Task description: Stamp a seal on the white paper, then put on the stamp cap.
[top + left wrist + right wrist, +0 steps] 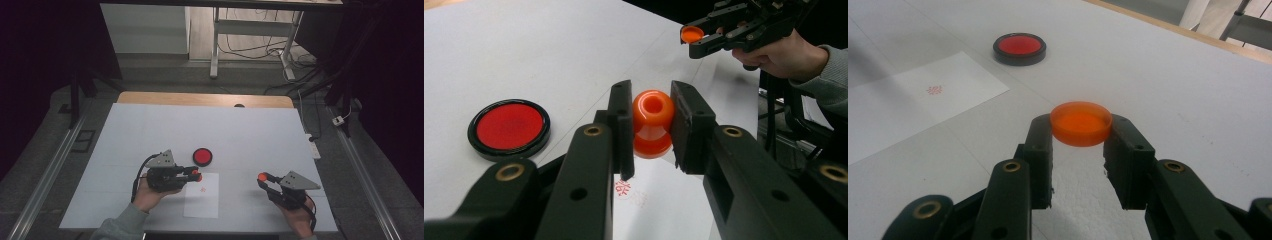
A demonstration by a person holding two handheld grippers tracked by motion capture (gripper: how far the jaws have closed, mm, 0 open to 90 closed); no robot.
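Nearest to me, at the bottom of the high view, my two hand-held tools come in over the pale grey, matte table [150, 130]. My left gripper [196, 174] is black hard plastic with brass-coloured rivets, and its jaws are clamped on a glossy orange plastic stamp handle [652, 123], a rounded, waisted knob with a round hollow in its top. In the left gripper view the knob sits squarely between the two flat black pads, touching both, lifted just above a white rectangular sheet of paper [202, 195]. The sheet lies flat on the table and carries a small red printed mark [202, 190] (the pattern is too fine to read), just below the knob.

My right gripper [262, 177] is the same black build, with a grey three-cornered plate on top. Its jaws are closed on a shallow, translucent orange plastic cap [1081, 123], a smooth round disc shape with a low wall. In the right gripper view the cap is held level at the very tips, one pad pressing each side, above bare table, well apart from the paper.

Farther off, just beyond the paper's top edge, rests a round black-rimmed ink pad [202, 156] with a flat, faintly shiny red face. Past it, a light wooden strip [200, 98] edges the table's far side.
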